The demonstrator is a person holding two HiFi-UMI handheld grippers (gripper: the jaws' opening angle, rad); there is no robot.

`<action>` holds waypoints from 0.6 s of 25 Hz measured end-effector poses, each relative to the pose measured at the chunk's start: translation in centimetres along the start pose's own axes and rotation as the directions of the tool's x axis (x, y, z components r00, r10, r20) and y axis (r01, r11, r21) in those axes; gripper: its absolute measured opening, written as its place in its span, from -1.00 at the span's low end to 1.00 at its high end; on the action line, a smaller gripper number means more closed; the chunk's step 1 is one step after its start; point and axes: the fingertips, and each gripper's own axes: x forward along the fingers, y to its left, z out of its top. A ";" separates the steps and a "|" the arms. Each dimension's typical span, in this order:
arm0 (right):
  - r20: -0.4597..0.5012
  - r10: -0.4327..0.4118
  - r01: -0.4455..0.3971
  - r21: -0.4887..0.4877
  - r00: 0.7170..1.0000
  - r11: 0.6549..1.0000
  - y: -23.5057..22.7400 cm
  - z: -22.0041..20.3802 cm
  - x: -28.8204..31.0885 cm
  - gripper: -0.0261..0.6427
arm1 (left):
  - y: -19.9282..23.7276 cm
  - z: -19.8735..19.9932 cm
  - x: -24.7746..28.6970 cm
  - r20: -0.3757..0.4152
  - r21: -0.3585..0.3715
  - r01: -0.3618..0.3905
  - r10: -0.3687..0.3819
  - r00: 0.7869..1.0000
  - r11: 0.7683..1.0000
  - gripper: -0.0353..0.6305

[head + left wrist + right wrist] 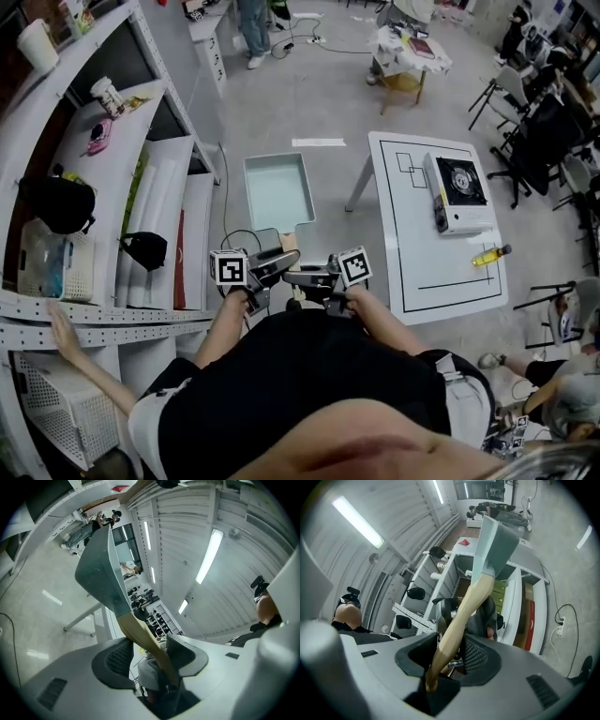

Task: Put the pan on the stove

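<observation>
1. Head view: holding the pale rectangular pan point(278, 190) in mid-air over bare floor, well left of the stove point(459, 183) on the white table point(398, 272). Pinching its wooden handle point(288, 242) from opposite sides with the left gripper point(272, 265) and right gripper point(302, 276).
2. Left gripper view: clamped around the handle point(140, 632), with the pan body point(101, 569) jutting out beyond the jaws.
3. Right gripper view: likewise closed on the handle point(466, 606), crossing the jaws at a slant.
4. Judged stiff, fairly heavy and front-weighted. Probably prone to twisting on the smooth wood, so best gripped close to the pan body and kept level towards the stove.
</observation>
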 end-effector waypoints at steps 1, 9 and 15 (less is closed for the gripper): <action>0.000 -0.002 0.002 -0.004 1.000 1.000 -0.4 1.1 0.4 -0.44 | 0.6 1.1 -0.1 -0.002 0.005 0.002 -0.002 1.000 1.000 -0.21; 0.035 -0.013 0.013 0.026 0.999 1.000 -4.0 8.4 2.7 -0.44 | 5.1 8.3 -0.1 0.005 -0.034 0.039 -0.039 0.999 0.999 -0.21; 0.041 0.004 -0.005 0.023 0.999 1.000 -6.6 14.2 1.9 -0.44 | 8.6 13.0 2.4 -0.005 -0.041 0.026 -0.026 1.000 0.999 -0.21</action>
